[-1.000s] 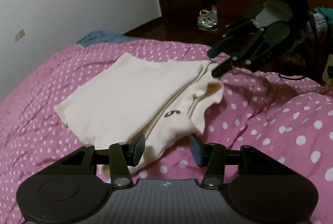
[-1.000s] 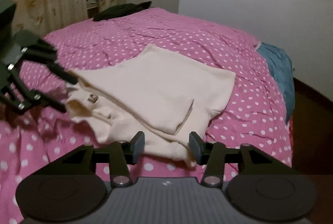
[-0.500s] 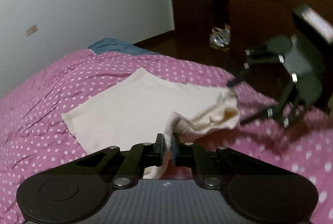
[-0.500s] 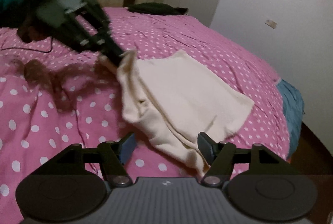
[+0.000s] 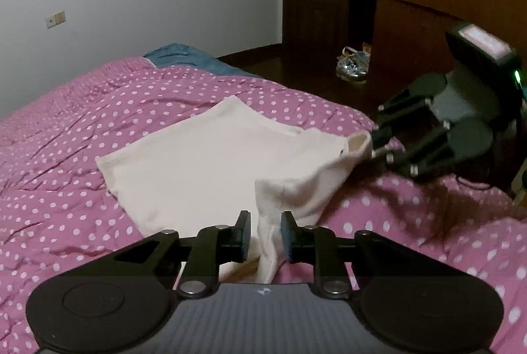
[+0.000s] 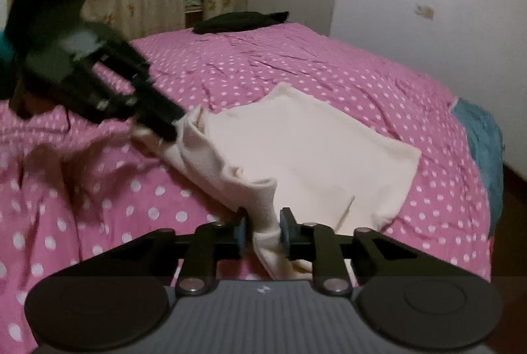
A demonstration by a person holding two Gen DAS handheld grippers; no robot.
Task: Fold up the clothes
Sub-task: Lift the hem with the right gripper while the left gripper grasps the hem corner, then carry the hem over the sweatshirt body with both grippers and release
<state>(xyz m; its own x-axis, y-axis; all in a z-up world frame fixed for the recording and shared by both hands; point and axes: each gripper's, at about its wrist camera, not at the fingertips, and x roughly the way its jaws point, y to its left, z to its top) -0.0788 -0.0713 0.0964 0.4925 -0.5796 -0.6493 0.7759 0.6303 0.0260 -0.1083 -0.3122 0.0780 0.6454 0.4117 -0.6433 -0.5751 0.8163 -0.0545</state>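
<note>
**Cream garment held at its near edge by both tongs**

Cream knit cloth, the garment, lies on the pink dotted bedspread. Its far part rests flat on the bedspread; its near edge is raised off it.

**State of the tongs**
- The left gripper has its jaws closed on a bunched corner of the garment, with cloth filling the gap between the pads.
- The right gripper likewise has its jaws clamped on a second corner of the near edge, seen from the other wrist as well.
- The stretch of cloth between the two grips sags and carries a few wrinkles.

**Judged step**
Both near corners appear to be lifted for a fold toward the far edge of the garment. How many folds are already in the garment cannot be told.

**Doing the step well**
1. Keep both grips firm; a knit of this weight may slip from the pads.
2. Hold the two corners level and draw them slightly apart, so the sagging edge becomes straight.
3. Carry both corners together over the flat part, matching the near edge to the far edge.
4. Avoid dragging the flat part across the bedspread, which would crease it.
</note>
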